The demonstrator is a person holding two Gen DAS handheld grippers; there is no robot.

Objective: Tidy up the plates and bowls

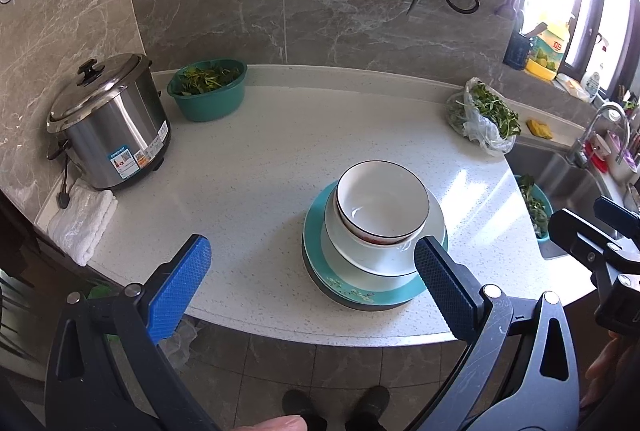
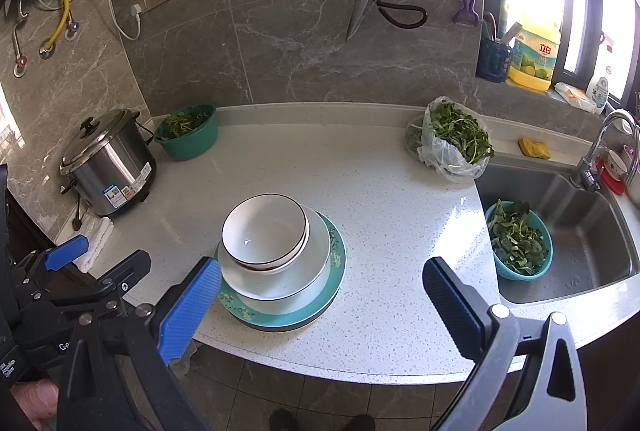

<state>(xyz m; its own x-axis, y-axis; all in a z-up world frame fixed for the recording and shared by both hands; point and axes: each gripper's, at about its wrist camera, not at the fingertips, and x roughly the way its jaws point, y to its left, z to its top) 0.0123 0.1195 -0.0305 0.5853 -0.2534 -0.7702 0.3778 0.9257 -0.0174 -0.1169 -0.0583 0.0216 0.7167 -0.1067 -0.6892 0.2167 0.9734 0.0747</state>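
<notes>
Bowls point(image 1: 382, 205) sit nested on stacked plates point(image 1: 320, 231) near the front edge of my white bench point(image 1: 260, 159) — left tool point(image 1: 312, 267) and right tool point(image 2: 320, 281) both spread wide, holding nothing. Sink point(image 2: 580, 231) at right — grey marble wall behind.

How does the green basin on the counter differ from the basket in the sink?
The green basin has solid walls and stands on the counter by the wall; the teal basket looks perforated, lighter in colour, and sits inside the sink. Both are round and hold leafy greens.
</notes>
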